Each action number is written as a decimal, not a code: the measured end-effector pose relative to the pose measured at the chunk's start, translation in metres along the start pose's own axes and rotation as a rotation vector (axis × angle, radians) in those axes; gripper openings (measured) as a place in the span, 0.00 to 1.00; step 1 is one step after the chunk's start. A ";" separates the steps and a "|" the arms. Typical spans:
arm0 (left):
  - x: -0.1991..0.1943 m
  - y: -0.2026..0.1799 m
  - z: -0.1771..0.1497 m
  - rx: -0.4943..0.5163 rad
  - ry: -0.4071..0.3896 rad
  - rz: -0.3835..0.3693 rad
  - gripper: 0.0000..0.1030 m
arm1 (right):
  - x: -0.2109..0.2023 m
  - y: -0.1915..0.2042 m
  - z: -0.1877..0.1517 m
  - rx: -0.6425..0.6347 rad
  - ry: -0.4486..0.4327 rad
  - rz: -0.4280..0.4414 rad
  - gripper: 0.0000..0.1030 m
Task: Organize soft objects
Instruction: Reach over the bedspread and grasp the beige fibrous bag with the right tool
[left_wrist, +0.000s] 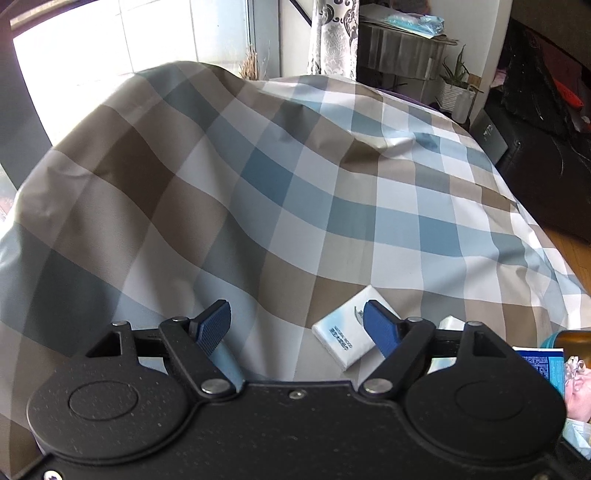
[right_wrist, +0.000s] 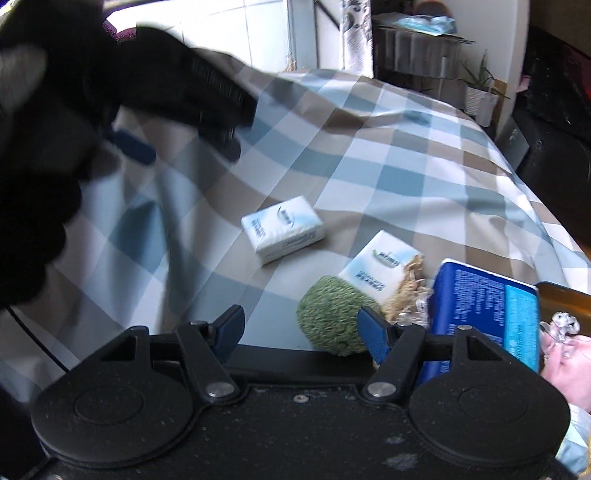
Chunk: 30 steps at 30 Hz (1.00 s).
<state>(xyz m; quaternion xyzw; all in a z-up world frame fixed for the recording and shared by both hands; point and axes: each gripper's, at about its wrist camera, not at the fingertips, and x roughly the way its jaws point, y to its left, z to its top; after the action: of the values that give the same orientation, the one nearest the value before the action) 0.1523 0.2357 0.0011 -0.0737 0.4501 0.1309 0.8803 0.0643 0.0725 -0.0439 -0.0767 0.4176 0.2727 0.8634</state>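
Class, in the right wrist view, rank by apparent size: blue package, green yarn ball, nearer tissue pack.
1. blue package, though partly hidden and closest to the camera.
2. green yarn ball and nearer tissue pack: look alike; the pack is partly covered, so unranked.

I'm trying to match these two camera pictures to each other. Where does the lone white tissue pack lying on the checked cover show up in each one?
Left wrist: the tissue pack lies low and right of centre, partly behind the left gripper's right finger.
Right wrist: it lies near the centre, clear of the right gripper.
Shared landmark: the potted plant at upper right.
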 end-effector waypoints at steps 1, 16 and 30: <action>-0.001 0.001 0.000 0.001 -0.004 0.004 0.73 | 0.004 0.003 0.000 -0.010 0.010 0.003 0.65; -0.004 0.016 0.007 -0.043 -0.016 0.002 0.73 | 0.009 0.035 0.009 -0.183 -0.080 0.052 0.59; 0.004 0.007 0.001 -0.005 0.024 -0.006 0.73 | 0.004 -0.024 0.002 0.013 -0.051 -0.251 0.58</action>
<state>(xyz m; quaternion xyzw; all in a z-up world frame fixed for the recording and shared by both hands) 0.1531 0.2427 -0.0019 -0.0789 0.4599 0.1286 0.8751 0.0805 0.0552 -0.0481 -0.1158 0.3844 0.1619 0.9015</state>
